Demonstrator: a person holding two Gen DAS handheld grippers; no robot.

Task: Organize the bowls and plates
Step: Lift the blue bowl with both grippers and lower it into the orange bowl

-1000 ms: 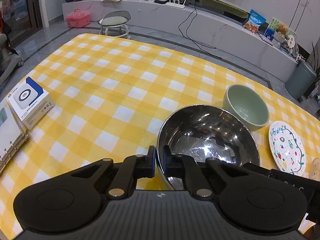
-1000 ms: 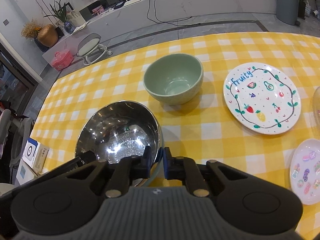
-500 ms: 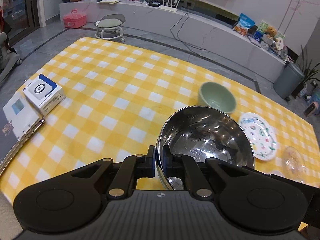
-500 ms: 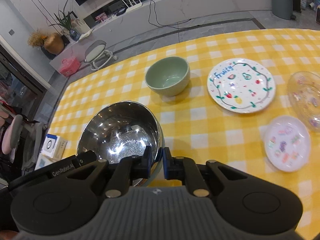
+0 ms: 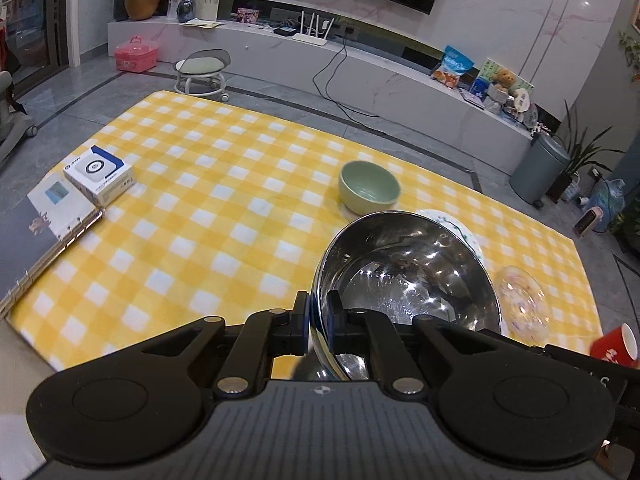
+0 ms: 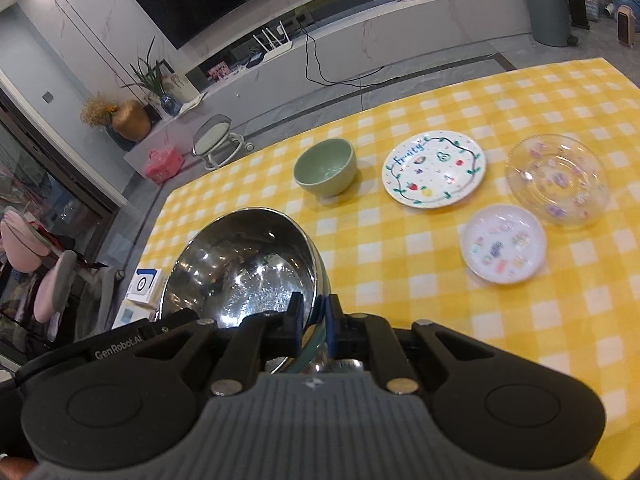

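Note:
Both grippers hold a large steel bowl (image 5: 404, 276) by its rim, lifted above the yellow checked table (image 5: 208, 216). My left gripper (image 5: 318, 320) is shut on the bowl's near left rim. My right gripper (image 6: 314, 320) is shut on its near right rim; the bowl (image 6: 240, 264) fills the lower left of that view. A green bowl (image 6: 326, 166) stands on the table beyond. To its right lie a "Fruity" plate (image 6: 434, 168), a small white plate (image 6: 504, 244) and a clear glass dish (image 6: 558, 184).
A white and blue box (image 5: 98, 176) and a binder (image 5: 40, 228) lie at the table's left end. A red cup (image 5: 614, 344) shows at the right edge. A bin (image 5: 540, 168) and a stool (image 5: 202, 72) stand on the floor beyond.
Both grippers have risen with the steel bowl, lifting it off the table. More of the table and room shows now, and the bowl covers part of the Fruity plate in the left view.

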